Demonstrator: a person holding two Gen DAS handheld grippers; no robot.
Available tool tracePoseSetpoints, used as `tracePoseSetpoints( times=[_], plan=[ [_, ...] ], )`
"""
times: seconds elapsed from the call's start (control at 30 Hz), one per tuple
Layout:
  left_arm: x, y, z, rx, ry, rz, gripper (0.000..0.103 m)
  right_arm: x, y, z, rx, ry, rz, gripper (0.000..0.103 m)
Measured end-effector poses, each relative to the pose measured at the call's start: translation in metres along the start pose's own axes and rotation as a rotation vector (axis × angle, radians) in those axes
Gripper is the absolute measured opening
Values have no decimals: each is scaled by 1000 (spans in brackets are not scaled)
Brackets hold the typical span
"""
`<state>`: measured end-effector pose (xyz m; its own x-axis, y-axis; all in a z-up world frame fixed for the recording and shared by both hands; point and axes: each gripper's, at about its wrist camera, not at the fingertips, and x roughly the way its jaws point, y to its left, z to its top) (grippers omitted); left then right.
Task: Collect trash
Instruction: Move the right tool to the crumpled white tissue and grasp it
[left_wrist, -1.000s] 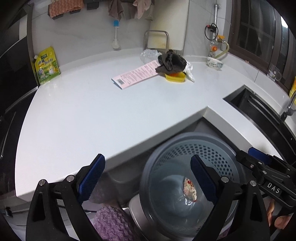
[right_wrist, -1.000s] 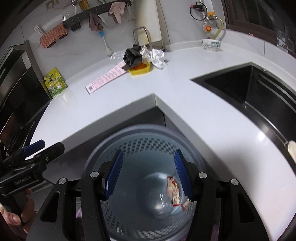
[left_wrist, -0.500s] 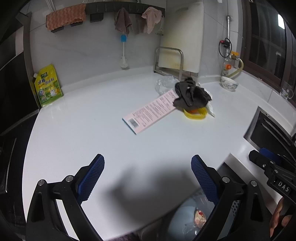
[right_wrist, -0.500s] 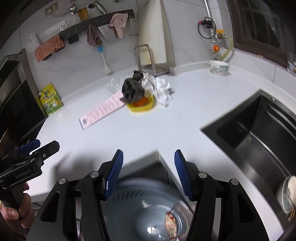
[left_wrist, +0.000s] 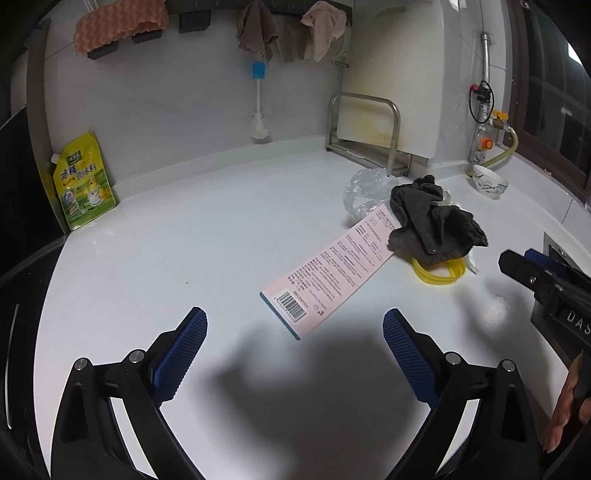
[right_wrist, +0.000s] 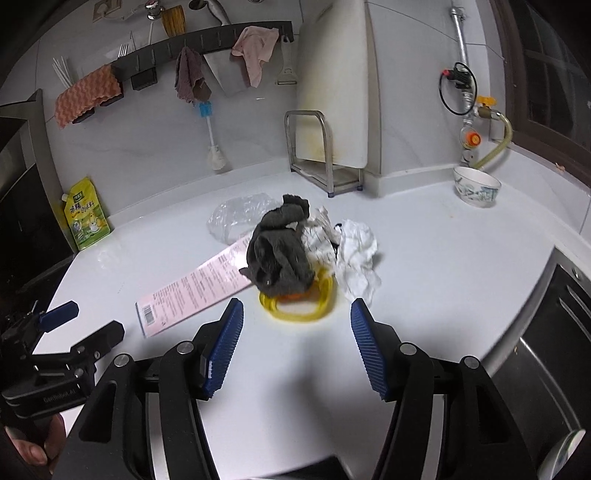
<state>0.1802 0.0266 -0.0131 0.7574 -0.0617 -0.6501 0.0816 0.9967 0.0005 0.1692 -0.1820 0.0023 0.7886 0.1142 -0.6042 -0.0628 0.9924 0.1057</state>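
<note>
Left wrist view: the perforated grey bin that filled the lower frame a second ago is gone from sight; the camera now looks across the smooth white countertop (left_wrist: 184, 258). The left gripper (left_wrist: 294, 354) hangs above it, jaws wide and empty, its blue ribbed pads (left_wrist: 181, 354) casting a shadow below. Ahead lies a long, flat pink carton (left_wrist: 328, 273) with a barcode at its near end. Its far end is tucked under a crumpled dark grey cloth (left_wrist: 432, 225), which sits on a shallow yellow dish (left_wrist: 437, 275). A wrinkled clear plastic bag (left_wrist: 364, 194) lies just behind. A glossy yellow-green pouch (left_wrist: 83, 181) leans in the left corner.

Right wrist view: the bin has likewise dropped out of frame. The right gripper (right_wrist: 295, 341) is spread wide, holding nothing, with the yellow dish (right_wrist: 295, 310) directly ahead. The grey cloth (right_wrist: 279, 254) is heaped on it; crumpled white paper (right_wrist: 354, 254) touches its right side. The pink carton (right_wrist: 192, 290) stretches left. A patterned ceramic bowl (right_wrist: 476, 186) stands well apart at right.
</note>
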Motion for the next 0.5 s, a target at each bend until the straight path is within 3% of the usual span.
tracePoseSetpoints(
  times=[0.17, 0.5],
  plan=[
    [17, -1, 5, 5, 22, -7, 94, 13, -12, 13, -17, -11, -38, 58],
    [44, -12, 24, -8, 49, -24, 94, 53, -66, 26, 86, 79, -46, 58]
  ],
)
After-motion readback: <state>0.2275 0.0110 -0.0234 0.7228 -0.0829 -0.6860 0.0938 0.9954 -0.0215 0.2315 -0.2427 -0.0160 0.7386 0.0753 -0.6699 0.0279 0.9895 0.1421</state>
